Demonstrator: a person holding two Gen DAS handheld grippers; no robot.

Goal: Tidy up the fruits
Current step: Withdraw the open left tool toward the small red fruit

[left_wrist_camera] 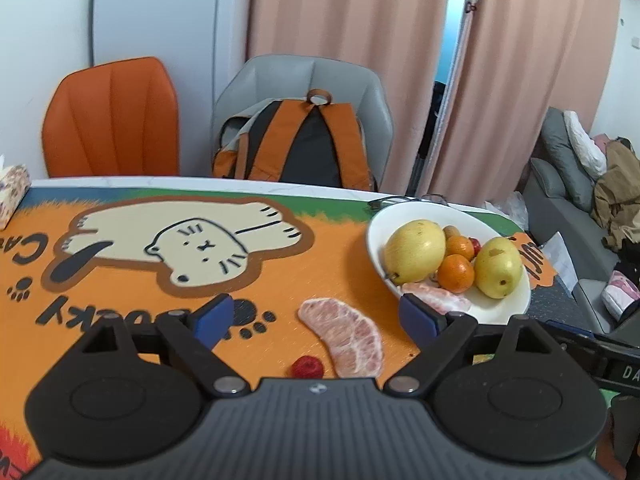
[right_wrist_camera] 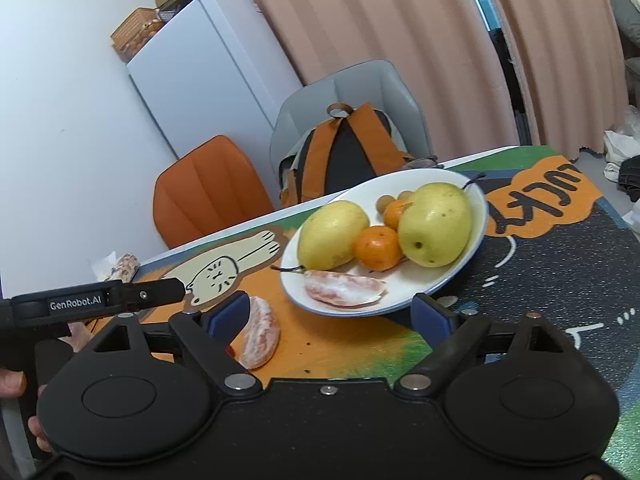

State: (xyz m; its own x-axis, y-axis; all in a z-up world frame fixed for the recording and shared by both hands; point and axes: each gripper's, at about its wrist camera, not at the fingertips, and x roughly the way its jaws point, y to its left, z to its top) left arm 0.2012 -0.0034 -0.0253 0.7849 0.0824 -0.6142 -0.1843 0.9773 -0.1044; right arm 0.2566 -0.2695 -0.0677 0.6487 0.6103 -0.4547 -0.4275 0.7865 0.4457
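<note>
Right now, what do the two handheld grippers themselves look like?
Both match: the left gripper and right gripper each have a ribbed black body, two round black discs, black link arms on silver pivot pins, and blue finger pads. In the right wrist view, the left unit's black bar carries white "GenRobot.AI" lettering.

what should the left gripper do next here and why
Probably ease the left gripper forward and down over the pink peeled pomelo segment lying on the orange cat-print mat. Its jaws stand open and empty with the segment just ahead between them, while the white round plate already holds two yellow pears, tangerines and another segment. The small red berry could follow.
</note>
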